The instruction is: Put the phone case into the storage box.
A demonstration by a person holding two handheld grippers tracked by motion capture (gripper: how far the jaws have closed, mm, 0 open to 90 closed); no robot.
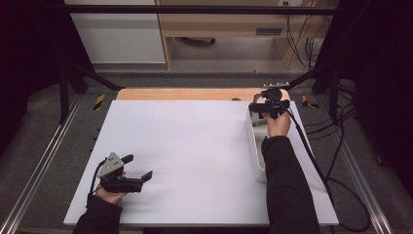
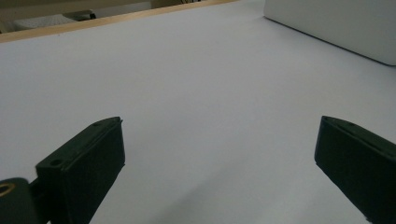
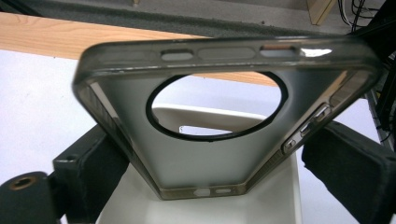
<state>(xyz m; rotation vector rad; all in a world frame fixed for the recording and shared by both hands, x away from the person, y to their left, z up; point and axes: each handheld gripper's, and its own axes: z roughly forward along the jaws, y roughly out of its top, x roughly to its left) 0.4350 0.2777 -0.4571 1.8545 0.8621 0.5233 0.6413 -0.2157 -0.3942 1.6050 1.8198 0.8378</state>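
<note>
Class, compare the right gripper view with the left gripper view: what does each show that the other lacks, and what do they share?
Right gripper view alone: a smoky translucent phone case with a round camera cutout, clamped between the right tool's jaws over the inside of a white tray.

Left gripper view alone: the left tool, jaws wide apart, nothing between them, and the tray's outer wall.

Both: the white table sheet and the wooden table edge beyond it.

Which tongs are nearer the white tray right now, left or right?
Right. The right tongs grip a clear phone case directly over the white tray's far end. The left tongs sit open at the table's near-left, well apart.
</note>
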